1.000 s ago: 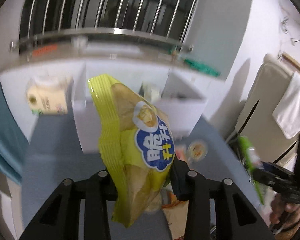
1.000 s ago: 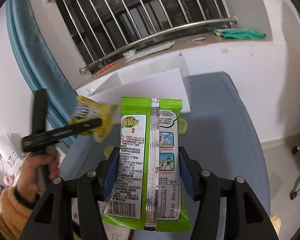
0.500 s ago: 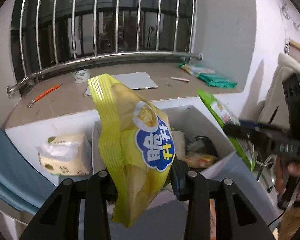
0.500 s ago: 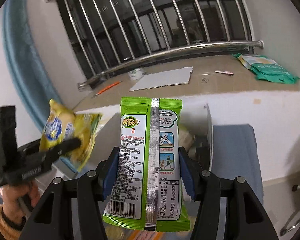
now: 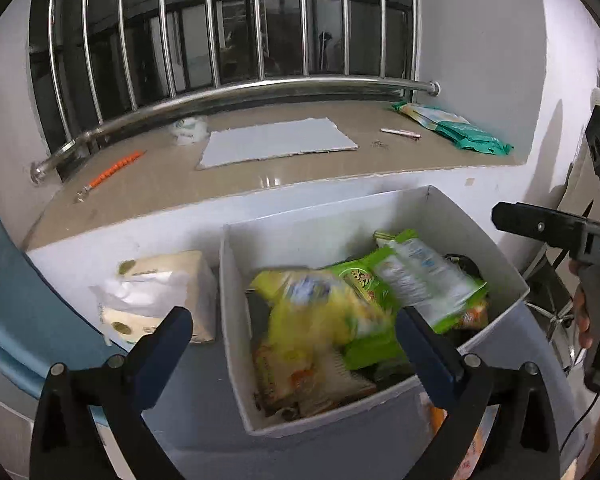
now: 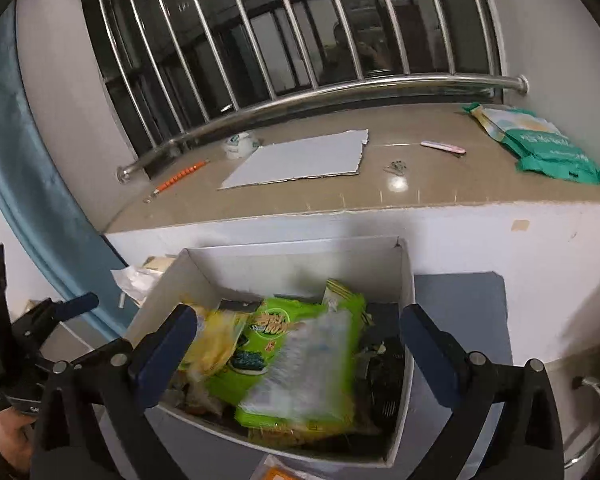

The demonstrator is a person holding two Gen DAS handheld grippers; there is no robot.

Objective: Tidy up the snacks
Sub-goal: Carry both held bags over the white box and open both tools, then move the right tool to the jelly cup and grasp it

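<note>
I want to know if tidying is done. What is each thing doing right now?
Left gripper: jaws opening, nothing gripped.
Right gripper: jaws opening, nothing gripped.
Yellow chip bag: blurred, dropping into the box.
Green snack packet: blurred, dropping into the box.
White box: open-topped, holding snacks.
Tissue pack: tissue sticking out.

A blue-grey table (image 5: 204,408) carries a white box (image 5: 236,344) and, just beside it, a tissue pack (image 5: 156,292).
</note>
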